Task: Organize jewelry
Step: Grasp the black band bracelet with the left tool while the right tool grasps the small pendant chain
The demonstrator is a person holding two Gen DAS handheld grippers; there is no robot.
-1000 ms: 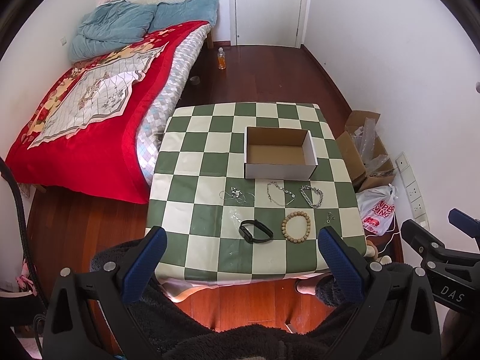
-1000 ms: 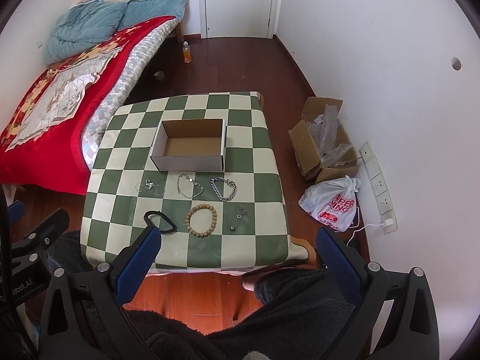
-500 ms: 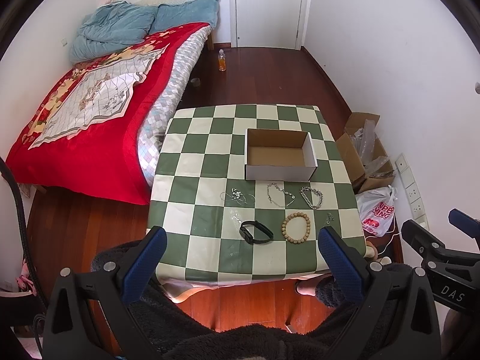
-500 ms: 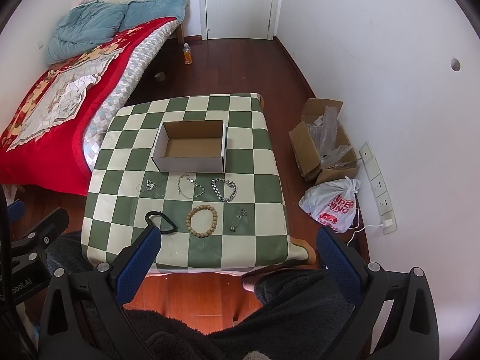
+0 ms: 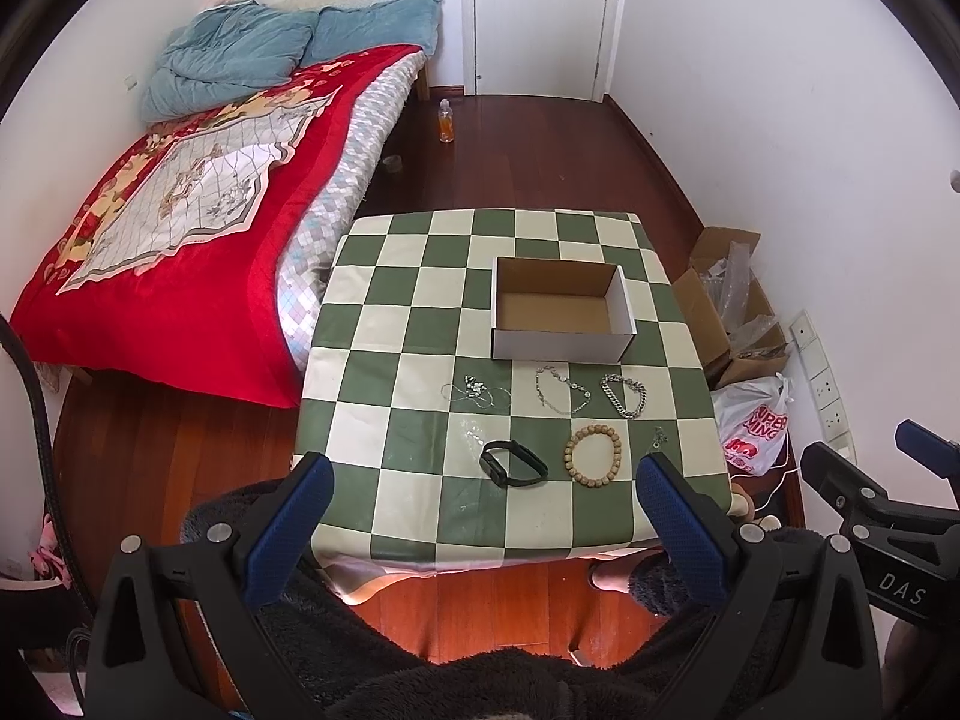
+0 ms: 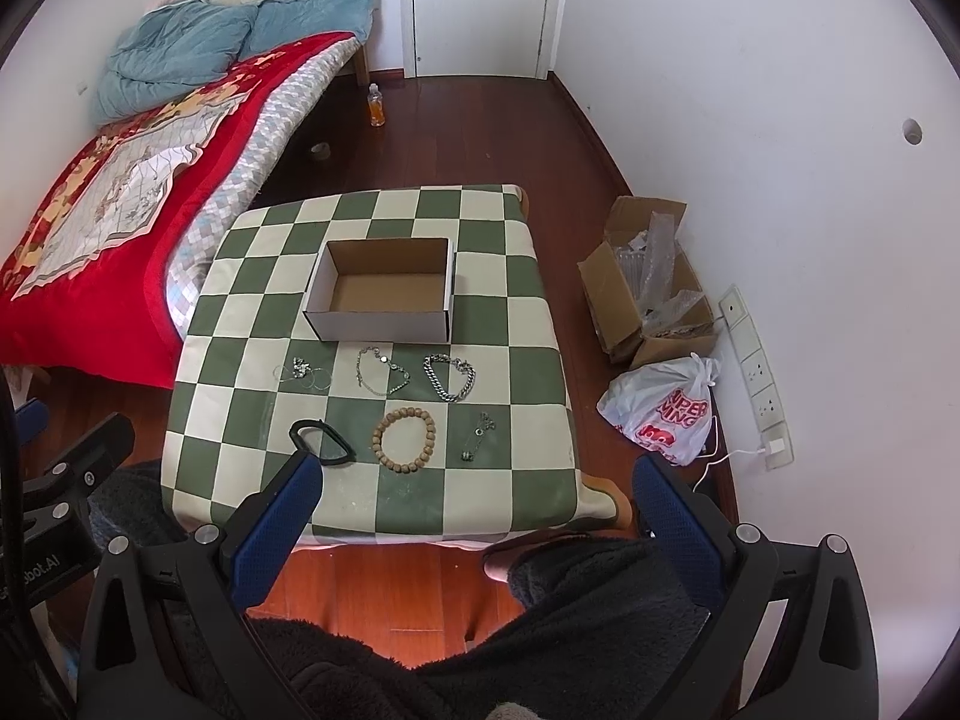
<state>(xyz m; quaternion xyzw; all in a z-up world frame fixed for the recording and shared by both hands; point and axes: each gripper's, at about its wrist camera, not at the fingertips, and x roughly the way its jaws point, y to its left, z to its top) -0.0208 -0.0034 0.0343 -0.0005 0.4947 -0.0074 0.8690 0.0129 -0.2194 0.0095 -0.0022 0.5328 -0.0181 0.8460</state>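
On the checkered counter (image 5: 420, 516), near edge: wooden bead bracelet (image 5: 592, 455), black band (image 5: 513, 463), three silver chains behind, just before an empty cardboard box (image 5: 561, 307). Left hand-held gripper (image 5: 483, 501) and right hand-held gripper (image 6: 477, 498) both spread wide, holding nothing, above the counter's near edge.
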